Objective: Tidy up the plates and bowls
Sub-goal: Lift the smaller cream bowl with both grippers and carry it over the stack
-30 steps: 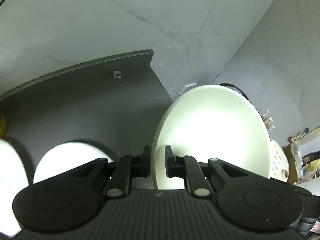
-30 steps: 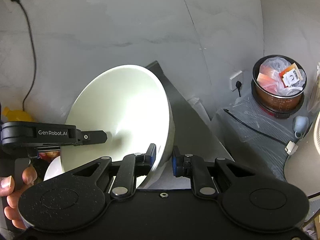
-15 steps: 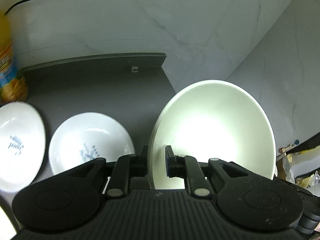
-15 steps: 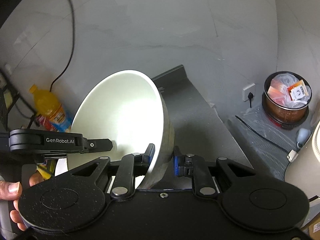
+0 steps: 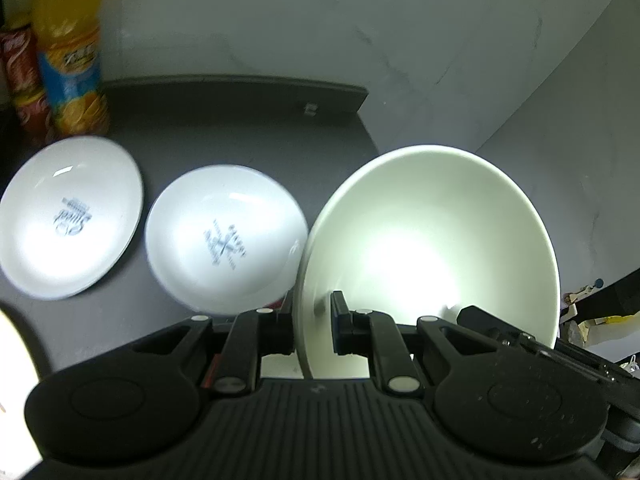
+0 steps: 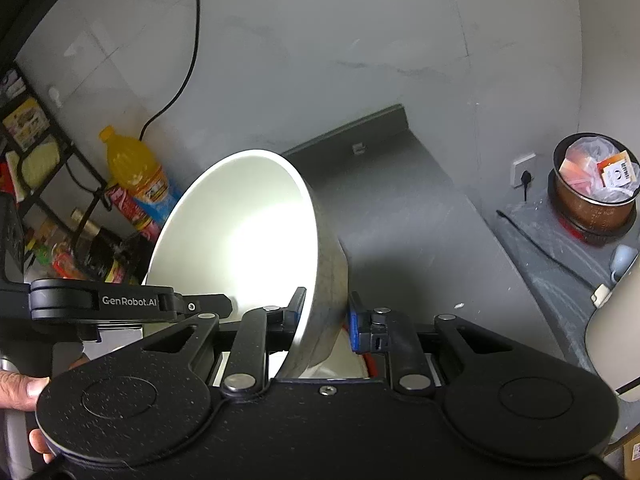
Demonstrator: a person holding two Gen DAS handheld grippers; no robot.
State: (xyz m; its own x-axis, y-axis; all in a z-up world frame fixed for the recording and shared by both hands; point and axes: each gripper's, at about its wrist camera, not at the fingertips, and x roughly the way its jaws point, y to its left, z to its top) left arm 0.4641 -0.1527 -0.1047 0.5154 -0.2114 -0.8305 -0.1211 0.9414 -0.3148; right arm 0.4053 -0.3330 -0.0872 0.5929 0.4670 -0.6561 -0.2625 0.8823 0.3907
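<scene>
White bowl, clenched by both jaws, has swung over toward two newly visible plates.

Pale grey marble-look wall panels with faint veins and thin seams close the room behind and to the side, meeting in a corner. Against them stands a dark grey desk with a low raised lip along its back edge and a small white clip near that lip. A black cable hangs down the wall. To one side a black wire rack holds packets and bottles. Below the desk's end lies a grey floor where a copper-coloured bin lined with a clear bag sits beside a white wall socket with a plug in it. Light is dim and cool.
</scene>
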